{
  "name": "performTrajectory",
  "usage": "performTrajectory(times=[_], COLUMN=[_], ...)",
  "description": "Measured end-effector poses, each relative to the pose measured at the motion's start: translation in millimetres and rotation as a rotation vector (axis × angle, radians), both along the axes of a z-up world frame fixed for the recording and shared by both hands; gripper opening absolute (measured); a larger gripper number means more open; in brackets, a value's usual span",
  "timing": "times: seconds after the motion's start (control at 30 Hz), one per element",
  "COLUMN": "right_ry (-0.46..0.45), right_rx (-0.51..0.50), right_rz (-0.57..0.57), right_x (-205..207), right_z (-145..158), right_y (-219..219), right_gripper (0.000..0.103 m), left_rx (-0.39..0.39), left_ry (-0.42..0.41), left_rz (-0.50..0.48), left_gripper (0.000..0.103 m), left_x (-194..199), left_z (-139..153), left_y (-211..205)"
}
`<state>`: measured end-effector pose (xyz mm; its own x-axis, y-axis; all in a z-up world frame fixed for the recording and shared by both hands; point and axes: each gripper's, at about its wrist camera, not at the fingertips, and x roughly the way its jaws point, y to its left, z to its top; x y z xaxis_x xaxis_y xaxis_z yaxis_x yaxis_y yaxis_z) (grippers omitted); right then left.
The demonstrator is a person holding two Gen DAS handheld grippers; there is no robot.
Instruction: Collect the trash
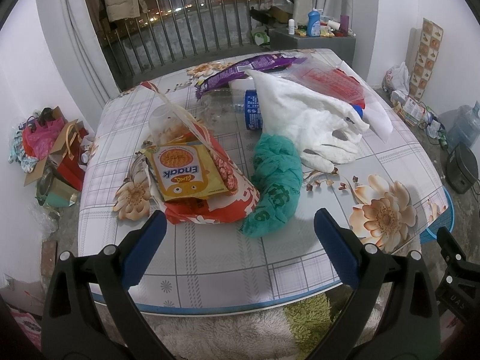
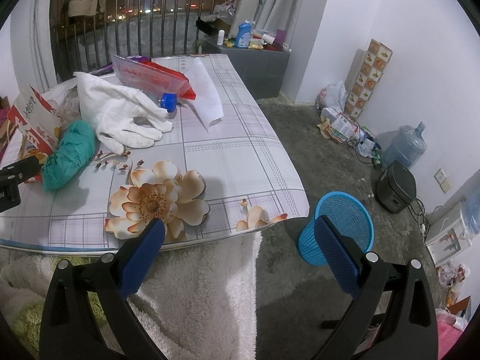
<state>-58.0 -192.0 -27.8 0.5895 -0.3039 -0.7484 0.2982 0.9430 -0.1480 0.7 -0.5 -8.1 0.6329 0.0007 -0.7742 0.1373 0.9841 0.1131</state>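
Two wrist fisheyes, both at the near edge of the table, facing the balcony railing.
Left view looks squarely across the table, close over the green bag. Right view sits off the table's right corner, taking in floor and blue basket. Shared: green bag, white glove, railing.
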Motion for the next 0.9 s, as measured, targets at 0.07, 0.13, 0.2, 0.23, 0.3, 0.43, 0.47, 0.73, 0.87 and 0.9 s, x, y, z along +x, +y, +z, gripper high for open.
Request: performTrajectory(times=[0.07, 0.13, 0.2, 0.23, 0.3, 0.43, 0.47, 0.73, 0.87, 0.9], right_ry=[0.001, -0.001, -0.002, -0.004, -0.003, -0.002, -0.002, -0.02, -0.05, -0.055], right_rx=[0.0, -0.001, -0.001, 0.001, 0.003, 0.001, 0.0, 0.057, 0.046, 0.044], right_rz=[-0.004, -0.006, -0.011, -0.011, -0.017, -0.026, -0.03, -0.048, -0.013, -0.006], right_x=[0.4, 0.1, 0.7, 2.2, 2.3, 2.9, 3.9, 6.6, 8.0, 7.8], right_z=[0.5, 1.5, 3.8, 1.0, -1.6, -2.7, -2.5, -3.1, 0.9, 2.3], right_y=[-0.2, -0.7, -0.5, -0.8, -1.5, -1.2, -0.7, 1.8, 10.3, 11.5], right_gripper=[0.097, 0.097, 0.097, 0.097, 0.097, 0.097, 0.097, 0.097, 0.097, 0.097], left_rx=[-0.001, -0.001, 0.0, -0.001, -0.003, -0.013, -0.016, -0.048, -0.054, -0.055], left_ry=[0.003, 0.006, 0.006, 0.005, 0.004, 0.006, 0.004, -0.031, -0.05, -0.063], left_rz=[0.001, 0.002, 0.001, 0.002, 0.002, 0.002, -0.001, -0.031, -0.012, -0.009], left_gripper=[0.094, 0.094, 0.094, 0.094, 0.094, 0.094, 0.094, 0.094, 0.094, 0.094], left_x=[0.8, 1.5, 1.4, 1.3, 1.5, 2.9, 2.9, 0.6, 2.2, 2.3], left_z=[-3.7, -1.4, -1.7, -1.3, -1.8, -2.0, -1.7, 7.2, 12.3, 15.2], left_y=[1.2, 7.1, 7.7, 7.2, 8.0, 9.7, 10.2, 13.2, 19.2, 21.5])
